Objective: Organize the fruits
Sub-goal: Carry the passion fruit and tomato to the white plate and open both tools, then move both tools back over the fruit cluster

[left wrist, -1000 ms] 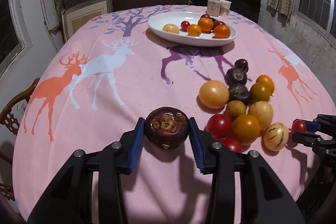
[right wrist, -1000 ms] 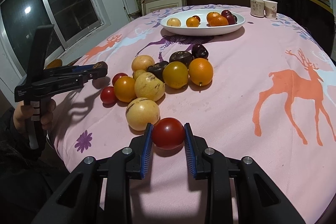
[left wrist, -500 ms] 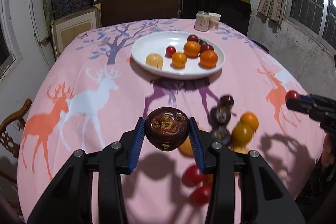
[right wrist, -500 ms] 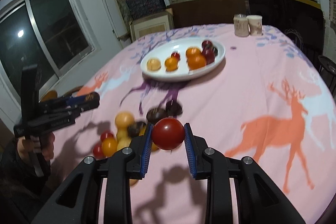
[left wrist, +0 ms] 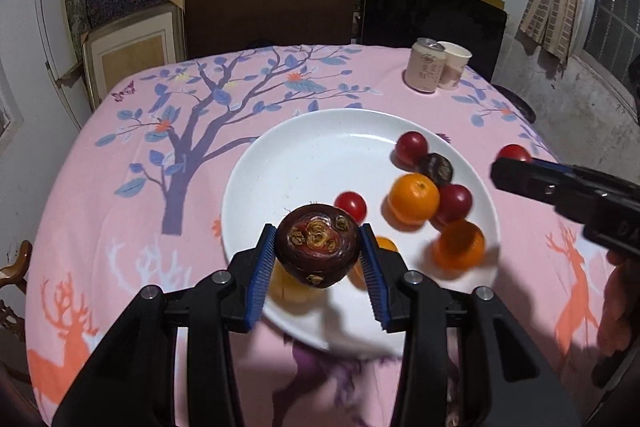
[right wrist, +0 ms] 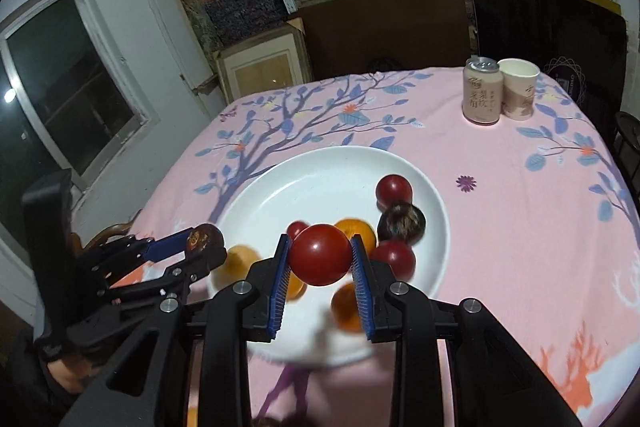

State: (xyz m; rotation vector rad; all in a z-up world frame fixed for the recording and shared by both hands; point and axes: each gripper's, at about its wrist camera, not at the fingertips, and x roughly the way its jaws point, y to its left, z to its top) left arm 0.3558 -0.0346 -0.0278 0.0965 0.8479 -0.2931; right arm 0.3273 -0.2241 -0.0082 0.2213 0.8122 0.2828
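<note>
My left gripper [left wrist: 318, 257] is shut on a dark purple mangosteen [left wrist: 317, 251] and holds it above the near edge of a white plate [left wrist: 304, 163]. My right gripper [right wrist: 320, 263] is shut on a red tomato [right wrist: 318, 254] above the same plate [right wrist: 308, 179]. The plate holds several fruits: oranges [left wrist: 414, 197], red plums [left wrist: 412, 147], a small tomato [left wrist: 351, 206] and a dark mangosteen [left wrist: 438, 169]. In the left wrist view the right gripper [left wrist: 516, 163] comes in from the right with the tomato. In the right wrist view the left gripper [right wrist: 200, 247] is at the plate's left edge.
A drink can [left wrist: 426, 71] and a paper cup [left wrist: 454, 65] stand at the far right of the pink tablecloth [left wrist: 132, 163]. Shelves with boxes and a dark board stand behind the table. A wooden chair [left wrist: 14, 267] is at the left edge.
Both grippers have carried their fruits forward from the loose pile to over the plate. The plate now fills the middle of both views.
</note>
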